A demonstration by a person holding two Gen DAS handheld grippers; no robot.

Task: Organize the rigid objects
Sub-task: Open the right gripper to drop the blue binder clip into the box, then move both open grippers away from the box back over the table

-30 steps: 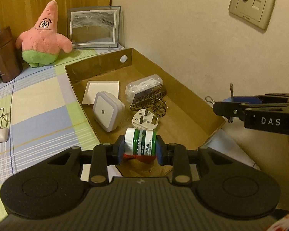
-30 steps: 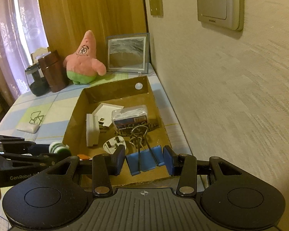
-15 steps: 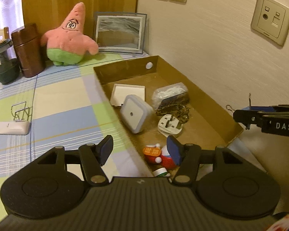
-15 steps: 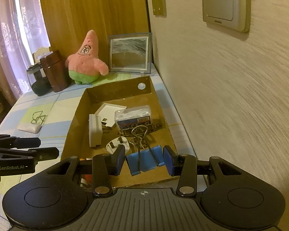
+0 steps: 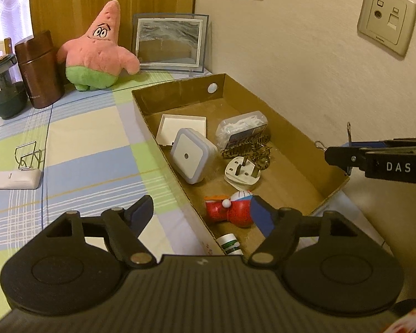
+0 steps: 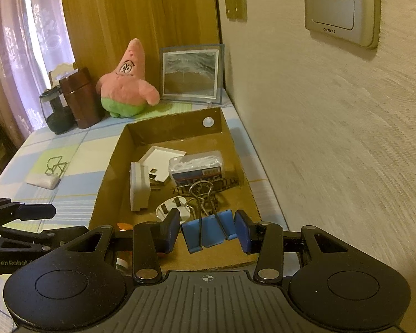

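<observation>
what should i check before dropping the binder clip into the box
1. Left gripper jaws have just been opening, nothing between them: ok.
2. Striped jar lies inside the cardboard box: ok.
3. Right gripper shut on the blue binder clip: ok.
4. Clip fully past the box rim: cannot tell.
5. Bare floor free beside the white plug: ok.
</observation>
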